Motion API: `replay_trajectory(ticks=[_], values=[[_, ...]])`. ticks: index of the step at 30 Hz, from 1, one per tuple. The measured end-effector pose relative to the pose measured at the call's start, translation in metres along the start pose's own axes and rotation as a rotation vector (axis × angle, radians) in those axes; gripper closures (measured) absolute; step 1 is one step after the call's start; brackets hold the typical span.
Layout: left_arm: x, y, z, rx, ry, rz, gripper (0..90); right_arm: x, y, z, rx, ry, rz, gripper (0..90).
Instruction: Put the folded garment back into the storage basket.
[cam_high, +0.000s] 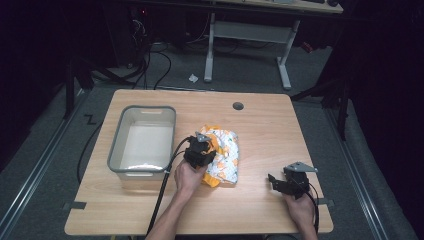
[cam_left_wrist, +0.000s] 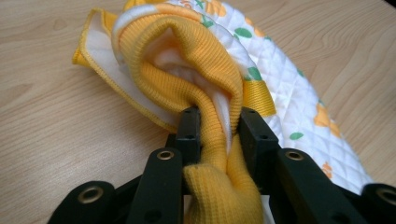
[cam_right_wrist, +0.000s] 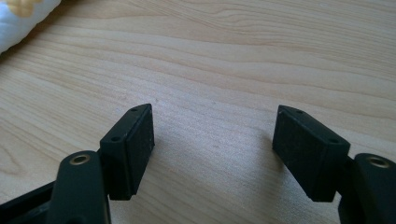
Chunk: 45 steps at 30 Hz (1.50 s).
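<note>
High view shows a grey plastic bin (cam_high: 142, 142) on the wooden desk (cam_high: 260, 125), with nothing inside it. Just beside the bin lies a soft, puffy cloth (cam_high: 224, 155), white with orange and green shapes and a ribbed yellow edge. The left claw (cam_left_wrist: 217, 126) pinches that yellow edge. The right claw (cam_right_wrist: 212, 144) is spread wide over bare wood.

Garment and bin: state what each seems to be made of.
The garment looks like soft cloth: white quilted fabric with stitched diamonds and printed shapes, plus yellow ribbed knit trim pinched in the left gripper. The bin looks like translucent greyish plastic, smooth with a slight sheen.
</note>
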<state>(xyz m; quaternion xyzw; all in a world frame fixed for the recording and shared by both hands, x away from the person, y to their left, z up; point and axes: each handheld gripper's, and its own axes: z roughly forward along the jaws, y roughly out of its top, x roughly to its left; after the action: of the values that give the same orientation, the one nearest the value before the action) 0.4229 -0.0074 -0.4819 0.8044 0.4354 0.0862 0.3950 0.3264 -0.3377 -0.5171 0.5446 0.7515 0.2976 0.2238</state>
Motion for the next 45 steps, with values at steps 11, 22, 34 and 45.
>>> replay_trajectory(ticks=[11, 22, 34, 45], values=[[-0.001, 0.010, -0.027, -0.062, -0.034, 0.007, 72.4, 0.000, 0.000, 0.000, 0.001, 0.000, 0.001, 29.6], [0.004, 0.012, -0.046, -0.100, -0.055, -0.002, 72.5, 0.000, 0.000, 0.000, 0.001, 0.000, 0.001, 29.6], [0.007, 0.024, -0.064, -0.110, -0.057, 0.020, 72.4, 0.000, 0.000, 0.000, 0.000, 0.000, 0.001, 29.5], [0.016, 0.031, -0.077, -0.124, -0.088, 0.007, 72.4, 0.000, 0.000, 0.000, 0.002, 0.001, 0.002, 29.5]])
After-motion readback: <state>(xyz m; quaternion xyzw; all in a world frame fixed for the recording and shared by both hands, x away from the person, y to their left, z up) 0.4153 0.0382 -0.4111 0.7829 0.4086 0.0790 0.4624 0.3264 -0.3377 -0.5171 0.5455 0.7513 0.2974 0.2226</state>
